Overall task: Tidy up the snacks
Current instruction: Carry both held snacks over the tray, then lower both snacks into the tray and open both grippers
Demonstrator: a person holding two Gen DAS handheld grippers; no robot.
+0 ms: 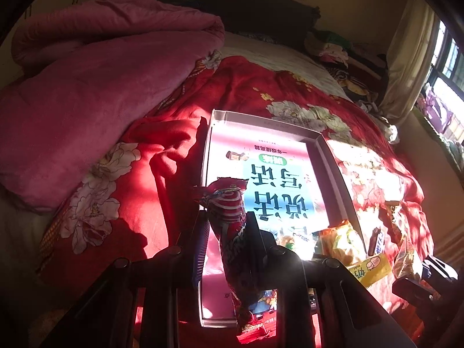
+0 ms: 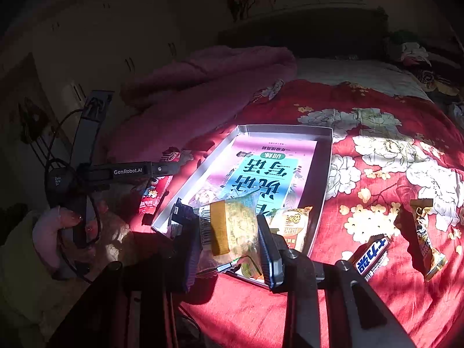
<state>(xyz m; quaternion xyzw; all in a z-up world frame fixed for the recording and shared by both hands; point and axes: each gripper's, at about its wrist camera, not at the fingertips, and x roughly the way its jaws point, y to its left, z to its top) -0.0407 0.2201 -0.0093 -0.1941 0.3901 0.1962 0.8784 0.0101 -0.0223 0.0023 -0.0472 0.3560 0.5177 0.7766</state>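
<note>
My left gripper point(image 1: 227, 217) is shut on a long red snack packet point(image 1: 232, 232), held above the near left edge of a shallow white box point(image 1: 330, 159). A book with a pink and blue cover point(image 1: 275, 191) lies in the box. My right gripper point(image 2: 223, 217) is shut on a clear yellow-green packet with a barcode point(image 2: 229, 229), over the near end of the box point(image 2: 324, 174). An orange packet point(image 2: 293, 226) lies inside the box beside it. In the right wrist view, the left gripper point(image 2: 168, 171) shows at the left with the red packet point(image 2: 153, 194) hanging from it.
The box rests on a red flowered bedspread point(image 2: 377, 121). On the bedspread, right of the box, lie a blue-and-white bar point(image 2: 371, 258) and a brown packet point(image 2: 426, 237). A yellow packet point(image 1: 371, 269) lies by the box corner. A pink quilt point(image 1: 87, 87) is heaped at the left.
</note>
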